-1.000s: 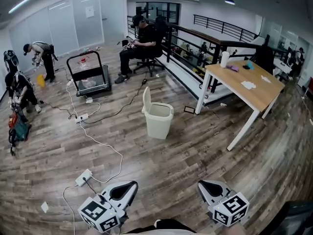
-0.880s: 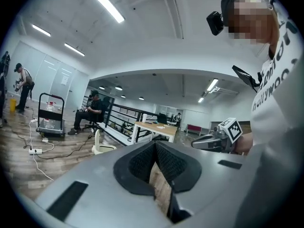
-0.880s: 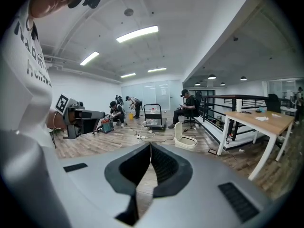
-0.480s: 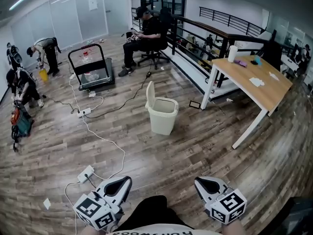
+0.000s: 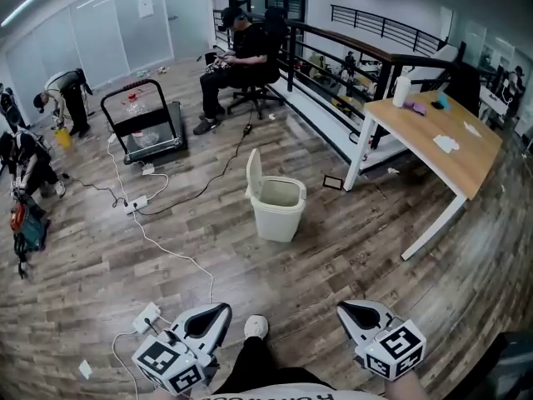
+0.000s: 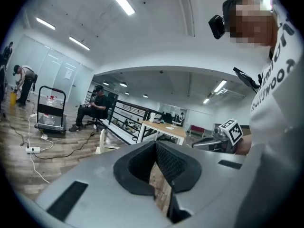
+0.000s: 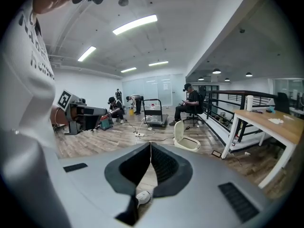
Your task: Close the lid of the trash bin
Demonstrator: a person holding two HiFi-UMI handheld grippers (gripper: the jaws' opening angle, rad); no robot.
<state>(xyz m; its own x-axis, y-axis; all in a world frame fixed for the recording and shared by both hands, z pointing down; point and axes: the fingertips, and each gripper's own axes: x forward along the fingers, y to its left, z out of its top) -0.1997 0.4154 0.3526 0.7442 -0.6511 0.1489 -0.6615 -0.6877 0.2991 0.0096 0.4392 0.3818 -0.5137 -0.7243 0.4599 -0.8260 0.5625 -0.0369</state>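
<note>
Head view: trash bin [image 5: 278, 209] stands mid-floor, lid [image 5: 252, 176] upright, well apart from left gripper [image 5: 215, 315] and right gripper [image 5: 348, 312].
Left gripper view: jaws together, nothing held.
Right gripper view: same.
Risk: a hard push on the lid may tip the light bin.

Floor [image 5: 350, 257]: grey-brown wood-look planks, laid throughout.
Glass partition wall [image 5: 108, 27]: upper left, pale panels set in white frames.
Ceiling light strip [image 5: 25, 5]: mounted at the upper left corner.
Black railing [image 5: 329, 65]: run across the upper centre.
Wooden table [image 5: 416, 127]: white legs, placed at the right.
Black-framed trolley [image 5: 141, 127]: stood at the left.
White power strip [image 5: 136, 201]: laid on the floor at the left, with cables attached.
</note>
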